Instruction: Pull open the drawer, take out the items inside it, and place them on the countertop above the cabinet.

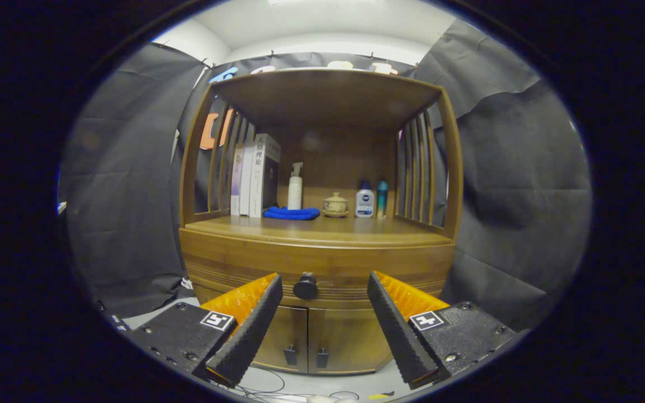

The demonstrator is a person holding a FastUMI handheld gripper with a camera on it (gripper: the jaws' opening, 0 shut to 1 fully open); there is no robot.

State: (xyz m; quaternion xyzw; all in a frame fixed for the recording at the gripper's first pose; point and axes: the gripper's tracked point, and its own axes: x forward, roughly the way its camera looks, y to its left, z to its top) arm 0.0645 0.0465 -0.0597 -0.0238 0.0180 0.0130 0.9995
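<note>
Gripper (322, 319) fingers spread apart, holding nothing — the closed drawer (317, 266) lies beyond them, its dark round knob (305, 286) seen between the fingertips and not touched. On the bench (322, 226) above stand books (252, 176), a spray bottle (295, 187), a blue cloth (291, 213), a lidded cup (335, 204) and two bottles (372, 200)

Approach to the closed wooden drawer front (317, 263): open; the spread jaws of the gripper (322, 322) flank its round dark knob (305, 287), nothing between. Wooden bench (322, 228) above: near strip bare. Far strip occupied: upright books (254, 176) left, blue cloth (291, 213), white spray bottle (295, 187), lidded ceramic cup (335, 204), two bottles (372, 200) right. Slatted side rails (419, 170) close both ends.
</note>
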